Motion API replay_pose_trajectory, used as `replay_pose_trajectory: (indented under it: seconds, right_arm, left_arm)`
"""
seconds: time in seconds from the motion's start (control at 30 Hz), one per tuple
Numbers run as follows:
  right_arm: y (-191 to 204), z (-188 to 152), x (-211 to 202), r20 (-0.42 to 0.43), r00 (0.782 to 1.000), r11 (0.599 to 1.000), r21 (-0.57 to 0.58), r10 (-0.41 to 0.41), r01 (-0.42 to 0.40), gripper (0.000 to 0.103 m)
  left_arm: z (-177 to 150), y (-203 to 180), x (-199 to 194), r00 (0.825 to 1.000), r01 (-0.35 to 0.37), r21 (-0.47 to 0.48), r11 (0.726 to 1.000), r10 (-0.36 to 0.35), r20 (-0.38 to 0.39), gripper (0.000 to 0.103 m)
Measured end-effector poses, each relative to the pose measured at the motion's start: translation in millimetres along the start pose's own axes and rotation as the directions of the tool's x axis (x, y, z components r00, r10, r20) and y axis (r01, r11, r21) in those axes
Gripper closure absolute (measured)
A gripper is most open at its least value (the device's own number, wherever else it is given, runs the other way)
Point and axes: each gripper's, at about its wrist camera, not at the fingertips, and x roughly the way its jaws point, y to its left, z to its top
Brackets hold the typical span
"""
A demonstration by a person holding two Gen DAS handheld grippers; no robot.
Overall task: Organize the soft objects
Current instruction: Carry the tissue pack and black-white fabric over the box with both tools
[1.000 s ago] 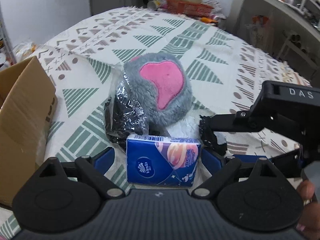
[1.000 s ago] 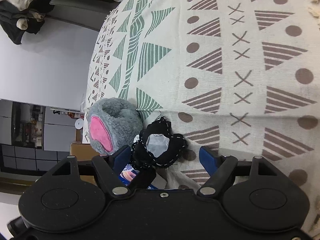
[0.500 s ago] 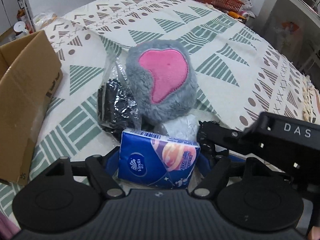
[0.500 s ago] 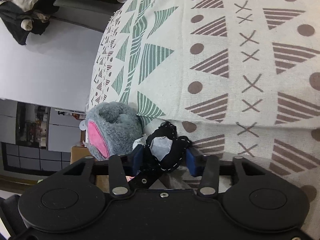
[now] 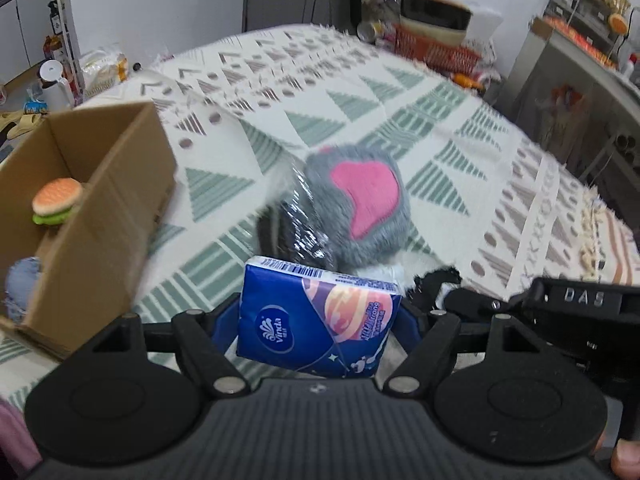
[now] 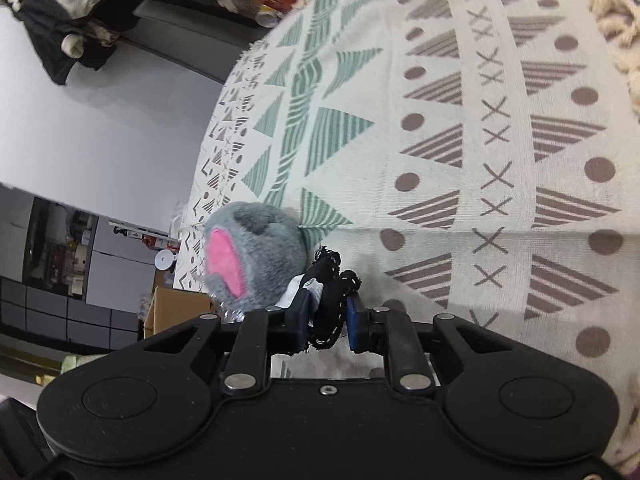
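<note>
While 1 second ago the blue tissue pack sat low against the patterned cloth, it now rides higher, clamped between the blue pads of the left gripper, and the cardboard box has come into fuller view at the left. That box stands open, with a toy burger and a pale blue soft item inside. The right gripper, whose jaws stood wide 1 second ago, has narrowed tightly onto the black stitched fabric piece, pinching it just beside the grey plush with a pink patch. A crinkled clear bag of dark material leans against the plush on its left. Between plush and box lies a bare strip of cloth; beyond the plush the cloth runs clear to its far edge, where clutter piles up. Fringe marks the cloth's right border. The pack reads "Vinda"; the other gripper's body reads "DAS".
</note>
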Motion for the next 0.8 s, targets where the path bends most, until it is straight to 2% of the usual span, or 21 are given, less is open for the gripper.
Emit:
replay_pose_trajectory:
  seconds: [0.2, 0.6, 0.8]
  right_arm:
    - [23, -9, -17, 0.009, 0.999, 0.998, -0.034, 0.053, -0.053, 0.084]
    - [96, -31, -36, 0.072, 0.994, 0.983, -0.169, 0.087, -0.073, 0.084]
    - [132, -41, -35, 0.080, 0.992, 0.971, -0.227, 0.098, -0.077, 0.084]
  left_arm:
    - [8, 19, -25, 0.998, 0.019, -0.001, 1.000, -0.019, 0.055, 0.028]
    - [30, 69, -68, 0.989, 0.046, -0.072, 0.996, -0.035, 0.145, 0.028]
    - [37, 99, -74, 0.989, 0.047, -0.131, 0.990, -0.028, 0.145, 0.027]
